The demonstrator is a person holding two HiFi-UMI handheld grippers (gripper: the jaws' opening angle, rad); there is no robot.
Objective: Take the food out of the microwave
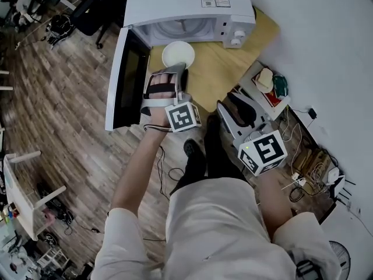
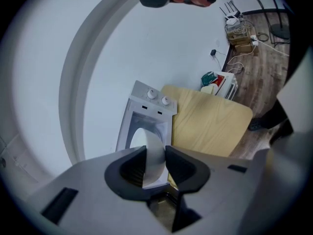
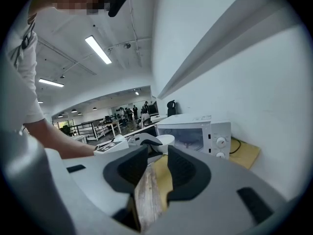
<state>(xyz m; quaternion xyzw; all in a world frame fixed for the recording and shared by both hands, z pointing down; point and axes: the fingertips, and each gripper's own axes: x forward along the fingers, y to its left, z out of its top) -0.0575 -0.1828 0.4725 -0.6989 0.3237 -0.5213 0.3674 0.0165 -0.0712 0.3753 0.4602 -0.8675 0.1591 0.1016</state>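
Pinching bowl [image 1: 178,52], left gripper [image 1: 173,72] outstretched forward

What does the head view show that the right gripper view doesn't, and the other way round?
Only the head view: the small shelf beside the table and the tangle of cables on the floor. Only the right gripper view: ceiling lights and distant people. Both: the white microwave, the wooden table, and the left gripper holding the white bowl.
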